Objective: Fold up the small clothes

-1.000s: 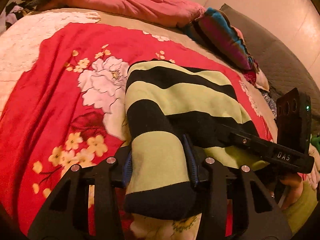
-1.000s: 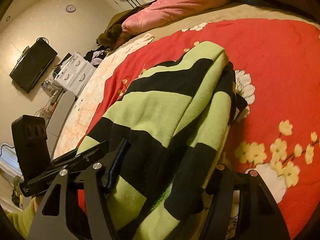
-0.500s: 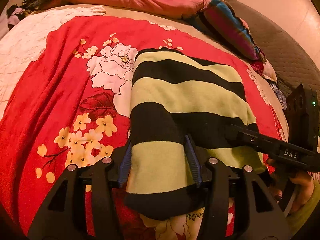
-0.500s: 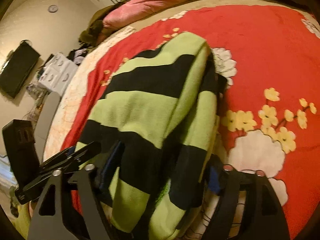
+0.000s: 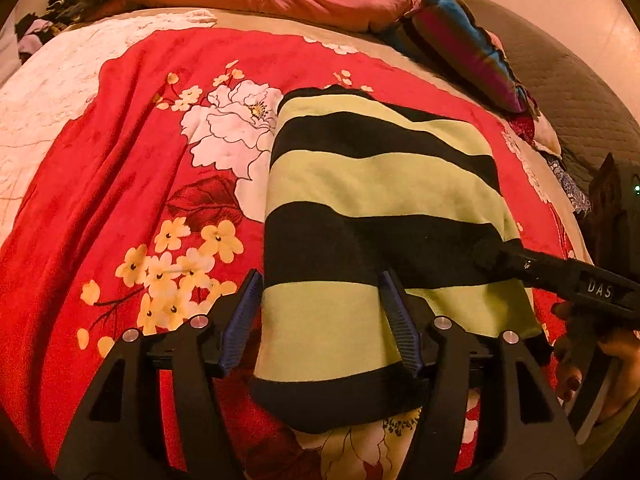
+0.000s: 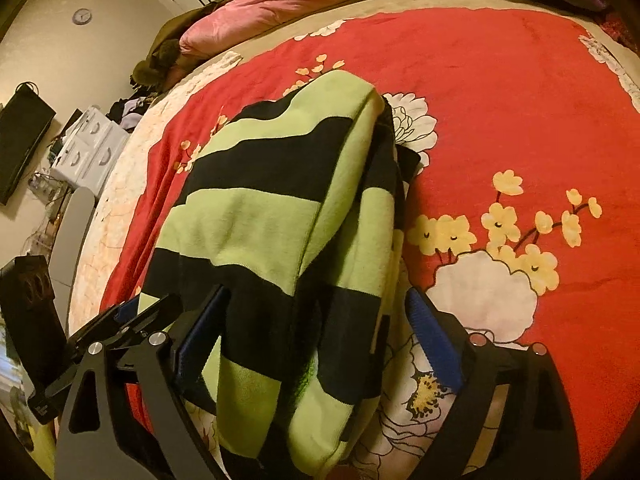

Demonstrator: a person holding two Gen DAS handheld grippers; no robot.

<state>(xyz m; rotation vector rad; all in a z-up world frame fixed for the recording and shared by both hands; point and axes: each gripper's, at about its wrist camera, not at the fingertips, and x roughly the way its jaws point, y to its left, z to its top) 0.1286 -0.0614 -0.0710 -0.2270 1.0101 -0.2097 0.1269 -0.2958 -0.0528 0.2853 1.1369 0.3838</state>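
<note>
1. The left hand-held gripper [image 5: 320, 324] is opening; the near end of the green-and-black striped sweater [image 5: 372, 204] lies between its blue pads [image 5: 240, 320], which look barely clear of it.
2. The sweater lies folded lengthwise on the red floral blanket [image 5: 132, 160] of the bed.
3. The right hand-held gripper [image 6: 320, 344] is opening too, spread wide, its right pad well clear of the cloth.
4. Judged step: releasing after a fold. Next likely calls for lifting both away, then regripping for a crosswise fold.
5. A second ago both clamped the knit tighter.
</note>
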